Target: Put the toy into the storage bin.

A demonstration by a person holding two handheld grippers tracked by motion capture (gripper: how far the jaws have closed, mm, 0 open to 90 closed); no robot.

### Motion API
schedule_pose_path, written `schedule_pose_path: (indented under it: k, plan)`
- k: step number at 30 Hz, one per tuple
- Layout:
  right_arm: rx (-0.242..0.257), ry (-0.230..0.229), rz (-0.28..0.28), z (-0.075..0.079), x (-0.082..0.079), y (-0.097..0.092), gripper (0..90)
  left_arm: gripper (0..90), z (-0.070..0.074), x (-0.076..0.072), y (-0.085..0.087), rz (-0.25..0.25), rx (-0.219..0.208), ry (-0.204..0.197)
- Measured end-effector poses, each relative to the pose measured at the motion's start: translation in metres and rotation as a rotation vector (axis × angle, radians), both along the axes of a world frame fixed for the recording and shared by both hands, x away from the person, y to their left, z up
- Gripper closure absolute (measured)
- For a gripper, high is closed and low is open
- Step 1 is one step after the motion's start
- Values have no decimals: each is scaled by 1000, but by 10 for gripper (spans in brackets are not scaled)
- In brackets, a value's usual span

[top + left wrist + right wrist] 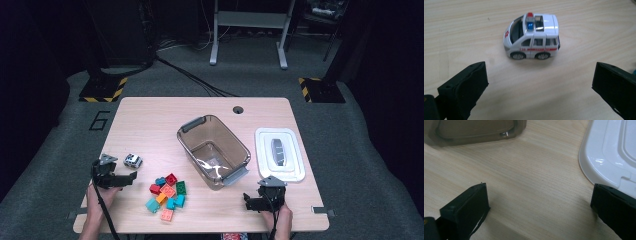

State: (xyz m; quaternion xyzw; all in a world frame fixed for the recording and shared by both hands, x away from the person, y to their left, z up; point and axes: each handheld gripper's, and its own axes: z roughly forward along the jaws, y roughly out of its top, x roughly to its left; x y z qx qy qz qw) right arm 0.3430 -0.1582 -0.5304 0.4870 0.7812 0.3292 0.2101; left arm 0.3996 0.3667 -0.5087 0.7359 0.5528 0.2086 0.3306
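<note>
While my left gripper (131,176) hangs low over the table (150,117) with its jaws spread wide and nothing between them, the toy ambulance (532,36) stands on its wheels just beyond the tips, at about twelve o'clock in the left gripper view — apart from both jaws, side-on, windscreen toward nine o'clock. From above, the ambulance (132,160) sits near the table's left edge, just past my left gripper.

My right gripper (249,201) is wide open too and holds nothing; bare wood lies between its jaws. Ahead of it at eleven o'clock is a corner of the brown bin (474,131), and at two o'clock the white lid (609,152).

Seen from above, the bin (186,142) stands open mid-table, the lid (295,167) flat at its three o'clock, and a heap of coloured bricks (167,196) at its seven o'clock, between my hands.

Pale wood-grain covers the tabletop, with a cable hole (238,109) near the far edge. Grey carpet surrounds it — dark room, cables (195,80) on the floor, hazard-striped plates (102,90) at ten and two o'clock.
</note>
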Motion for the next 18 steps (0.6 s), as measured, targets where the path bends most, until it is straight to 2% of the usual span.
schedule_pose_path:
  k: [5,7,9,10,11,15,18]
  plan:
    - [3,-2,-2,0,0,1,14,0,-2,17,-6,12,6,16]
    - [3,-2,-2,0,0,1,14,0,-1,22,-5,8,23,40]
    - [4,-1,0,0,0,0,14,0,-2,26,-7,23,25,26]
    - [3,-1,1,0,0,0,14,0,-1,29,-7,16,51,45]
    - [2,-1,0,0,0,0,14,0,-2,31,-9,21,40,44]
    - [2,-4,-1,0,0,0,15,4,-1,39,-10,17,63,65]
    - [2,-3,-2,0,0,0,15,105,0,43,-12,15,81,43]
